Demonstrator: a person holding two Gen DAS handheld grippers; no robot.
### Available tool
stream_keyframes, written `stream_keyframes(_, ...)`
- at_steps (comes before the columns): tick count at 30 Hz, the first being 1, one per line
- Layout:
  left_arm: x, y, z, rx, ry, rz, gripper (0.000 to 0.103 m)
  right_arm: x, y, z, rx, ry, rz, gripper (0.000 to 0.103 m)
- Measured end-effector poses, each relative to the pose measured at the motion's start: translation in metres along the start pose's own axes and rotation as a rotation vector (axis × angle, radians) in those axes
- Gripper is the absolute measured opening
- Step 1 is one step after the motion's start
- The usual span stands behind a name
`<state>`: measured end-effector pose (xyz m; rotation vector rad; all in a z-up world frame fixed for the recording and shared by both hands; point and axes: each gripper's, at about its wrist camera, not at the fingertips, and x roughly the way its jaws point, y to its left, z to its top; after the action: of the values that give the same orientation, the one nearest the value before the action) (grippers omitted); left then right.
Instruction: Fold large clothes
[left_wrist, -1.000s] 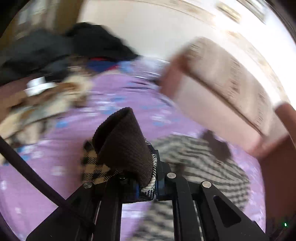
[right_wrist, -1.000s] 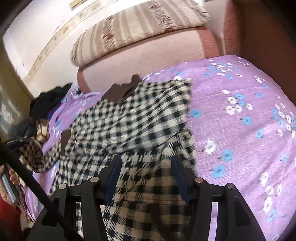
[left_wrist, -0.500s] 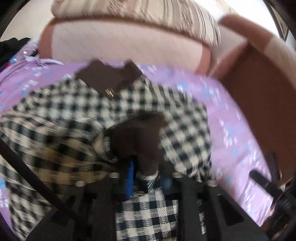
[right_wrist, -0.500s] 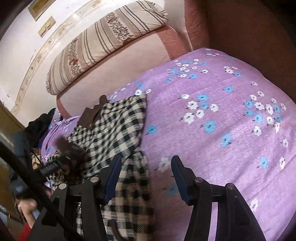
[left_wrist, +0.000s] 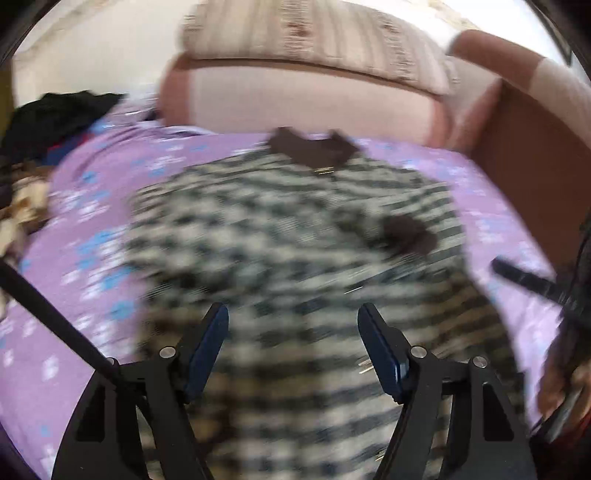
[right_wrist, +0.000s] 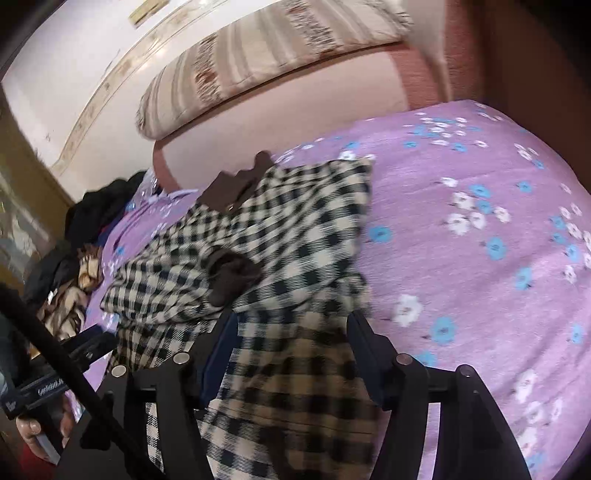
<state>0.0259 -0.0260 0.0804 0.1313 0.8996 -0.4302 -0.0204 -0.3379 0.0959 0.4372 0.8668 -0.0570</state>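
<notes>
A black-and-cream checked garment (left_wrist: 295, 236) with a brown collar (left_wrist: 314, 151) lies spread on the purple flowered bed cover (right_wrist: 461, 258). Its sleeve is folded across the body, and the brown cuff (right_wrist: 232, 277) rests on the checks. My left gripper (left_wrist: 291, 314) hovers over the garment's lower part. Its jaws are opening and nothing is between them. My right gripper (right_wrist: 291, 321) hangs over the garment's lower right edge. Its jaws are also opening; the cloth lies under them and the pads do not press it. The left wrist view is blurred by motion.
A striped cushion (right_wrist: 258, 66) lies on a pink backrest (left_wrist: 295, 99) at the far end. A heap of dark and brown clothes (right_wrist: 92, 221) sits at the far left of the bed. A brown padded side (left_wrist: 535, 155) bounds the right. A hand (right_wrist: 33, 428) holds the left tool.
The left gripper carried the brown-cuffed sleeve over the garment's body, let it go there, opened and drew back. The right gripper swung off to the bare cover, then back over the garment's lower edge.
</notes>
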Motion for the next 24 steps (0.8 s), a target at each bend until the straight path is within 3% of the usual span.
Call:
stream_keyframes(4, 0.001, 0.049, -0.016, -0.073, 0.004, 0.064, 0.072, 0.022, 0.037, 0.012, -0.12, 0.02, -0.003, 0.079)
stream_keyframes(9, 0.005, 0.091, -0.022, -0.199, -0.005, 0.039, 0.071, 0.072, 0.065, 0.033, -0.2, 0.07, -0.124, 0.08)
stream_keyframes(13, 0.004, 0.1, -0.018, -0.194, -0.024, 0.042, 0.072, 0.099, 0.081, 0.042, -0.292, 0.101, -0.178, 0.077)
stream_keyframes(14, 0.006, 0.099, -0.016, -0.194, -0.026, 0.044, 0.072, 0.105, 0.087, 0.042, -0.337, 0.123, -0.186, 0.057)
stream_keyframes(15, 0.005, 0.1, -0.015, -0.196, -0.029, 0.039, 0.071, 0.109, 0.091, 0.041, -0.367, 0.15, -0.193, 0.015)
stream_keyframes(16, 0.004, 0.102, -0.014, -0.199, -0.032, 0.031, 0.072, 0.113, 0.094, 0.043, -0.388, 0.176, -0.193, 0.009)
stream_keyframes(21, 0.005, 0.105, -0.01, -0.198, -0.037, 0.035, 0.072, 0.101, 0.08, 0.073, -0.306, 0.123, -0.202, 0.008)
stream_keyframes(24, 0.01, 0.109, -0.011, -0.212, -0.02, 0.037, 0.072, 0.102, 0.055, 0.093, -0.213, 0.107, -0.272, 0.008)
